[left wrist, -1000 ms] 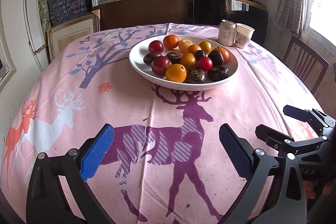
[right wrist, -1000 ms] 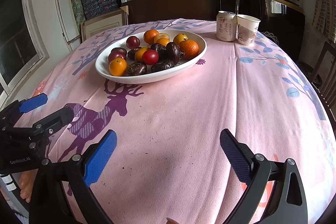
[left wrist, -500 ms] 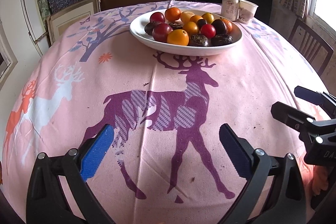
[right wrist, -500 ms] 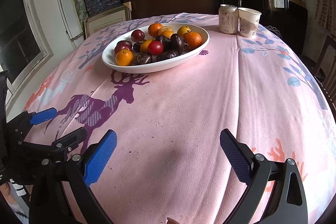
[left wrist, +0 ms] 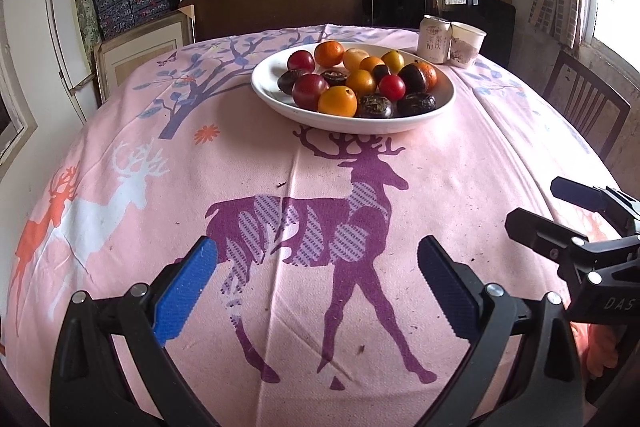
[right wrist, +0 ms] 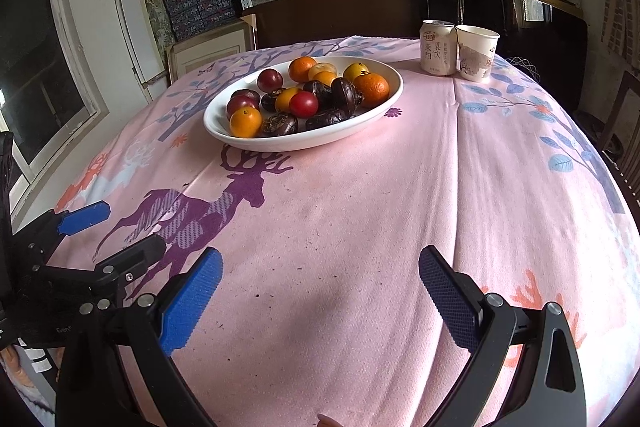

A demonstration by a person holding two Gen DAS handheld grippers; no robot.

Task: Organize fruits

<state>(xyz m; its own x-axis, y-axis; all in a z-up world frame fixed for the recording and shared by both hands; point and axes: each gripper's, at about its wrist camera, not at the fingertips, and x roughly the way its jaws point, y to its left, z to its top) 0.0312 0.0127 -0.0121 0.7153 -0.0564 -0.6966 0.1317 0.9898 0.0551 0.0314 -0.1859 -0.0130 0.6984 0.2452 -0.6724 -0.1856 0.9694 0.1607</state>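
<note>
The fruits [left wrist: 358, 83] lie mixed in the bowl [left wrist: 280, 98] at the table's far side. Over the last second both views swung down, then back up toward it. Left gripper [left wrist: 316, 287] and right gripper [right wrist: 320, 289] hang well short, jaws spread and empty, so no fruit is in hand.

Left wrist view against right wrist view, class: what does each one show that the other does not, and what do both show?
Only the left wrist view shows the whole purple deer print down to its hooves, and a wooden slat-back chair at the right.

Only the right wrist view shows a dark window at the left and blue leaf prints on the cloth's right side.

Both show the white oval plate of orange, red and dark fruits, the pale drink can, the white paper cup, and both open hand-held grippers, left and right.
</note>
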